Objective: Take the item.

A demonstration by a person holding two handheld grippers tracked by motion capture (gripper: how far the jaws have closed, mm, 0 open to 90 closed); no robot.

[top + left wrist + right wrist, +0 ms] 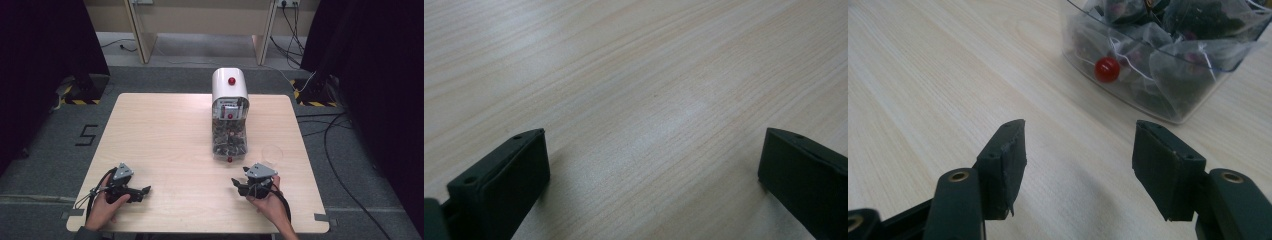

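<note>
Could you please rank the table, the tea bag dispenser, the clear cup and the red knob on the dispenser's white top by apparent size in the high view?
1. table
2. tea bag dispenser
3. clear cup
4. red knob

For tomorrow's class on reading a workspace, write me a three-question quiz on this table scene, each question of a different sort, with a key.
1. True or false: the right gripper is clamped on the red knob of the clear dispenser.
2. What fills the dispenser's clear bin? A) tea bags B) coins C) screws
3. Fill in: the clear plastic cup stands on the wooden table just to the ____ of the dispenser's front, in the high view.

Key
1. False: its jaws stand apart over bare wood, short of the knob.
2. A: mesh tea bags with strings.
3. Right, just ahead of the right gripper. The left gripper is also open over bare wood.
</note>
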